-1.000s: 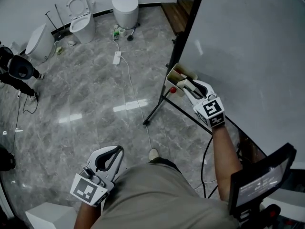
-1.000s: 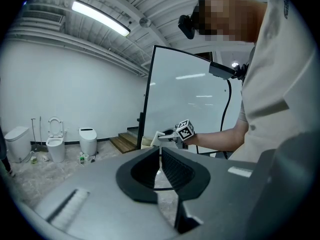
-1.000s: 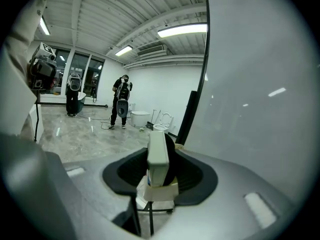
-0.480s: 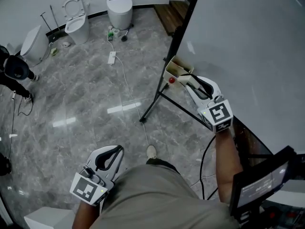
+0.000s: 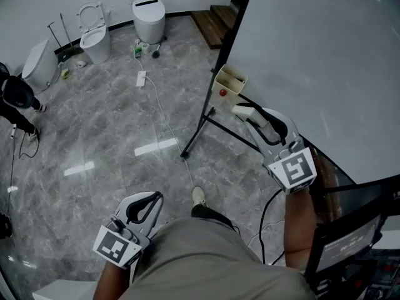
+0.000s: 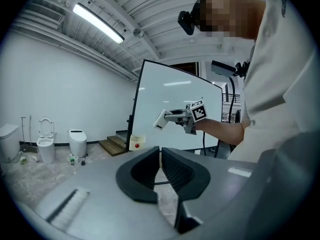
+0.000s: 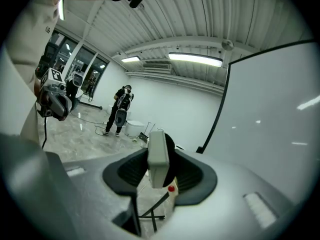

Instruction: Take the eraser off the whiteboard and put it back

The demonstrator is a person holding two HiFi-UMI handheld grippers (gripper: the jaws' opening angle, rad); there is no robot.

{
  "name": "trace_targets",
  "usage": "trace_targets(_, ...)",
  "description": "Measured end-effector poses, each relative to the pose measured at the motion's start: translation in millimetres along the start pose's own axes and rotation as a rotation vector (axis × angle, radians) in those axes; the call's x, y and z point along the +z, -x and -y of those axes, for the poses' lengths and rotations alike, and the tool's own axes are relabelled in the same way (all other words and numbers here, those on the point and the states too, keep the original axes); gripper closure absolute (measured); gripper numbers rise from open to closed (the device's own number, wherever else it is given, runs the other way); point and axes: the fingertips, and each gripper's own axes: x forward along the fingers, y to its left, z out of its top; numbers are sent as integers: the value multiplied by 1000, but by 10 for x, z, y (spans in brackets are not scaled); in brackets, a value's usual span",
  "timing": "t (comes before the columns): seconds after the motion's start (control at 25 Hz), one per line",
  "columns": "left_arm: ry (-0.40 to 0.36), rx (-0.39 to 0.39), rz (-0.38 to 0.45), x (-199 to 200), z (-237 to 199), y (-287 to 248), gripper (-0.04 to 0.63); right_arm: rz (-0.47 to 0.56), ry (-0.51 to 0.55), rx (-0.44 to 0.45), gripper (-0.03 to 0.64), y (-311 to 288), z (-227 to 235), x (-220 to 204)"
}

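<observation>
Right gripper (image 5: pixel 255 119) clamped on eraser (image 7: pixel 158 156), which sits upright between the jaws and pokes past the tips, whiteboard (image 5: pixel 312 61) just to its right. Looks light, stiff and smooth, so grip mid-body. Left gripper (image 6: pixel 160 159) closed, empty

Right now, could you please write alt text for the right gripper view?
The right gripper grips a pale whiteboard eraser on edge between its jaws. The whiteboard fills the right side, and a person stands far off on the grey floor.
</observation>
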Motion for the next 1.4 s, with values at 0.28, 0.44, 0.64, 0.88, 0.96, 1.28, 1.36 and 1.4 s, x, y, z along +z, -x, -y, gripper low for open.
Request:
trace_targets(0.28, -6, -33, 9, -104, 260, 425, 577, 18, 10, -4, 462, 540, -602, 441)
trace_targets(0.44, -2, -45, -4, -174, 360, 649, 577, 21, 3, -14, 462, 782, -885, 639)
trace_targets(0.64, -44, -75, -19, -301, 522, 847, 578, 16, 5, -27, 462, 1016, -1170, 734)
trace_targets(0.88, -21, -103, 2, -353, 610, 1014, 578, 7, 0, -35, 462, 1123, -1353, 744)
trace_targets(0.96, -22, -105, 4, -376, 614, 1027, 578, 5, 1, -38, 462, 1137, -1361, 727)
trace_targets(1.28, 0, -97, 9, -454, 475, 889, 578, -14, -11, -40, 462, 973, -1166, 467)
trace_targets(1.36, 4, -92, 9, -398, 408, 786, 578, -19, -11, -36, 462, 858, -1008, 415)
trace_targets(1.4, 4, -87, 8, -364, 367, 724, 578, -22, -11, -34, 462, 789, -917, 387)
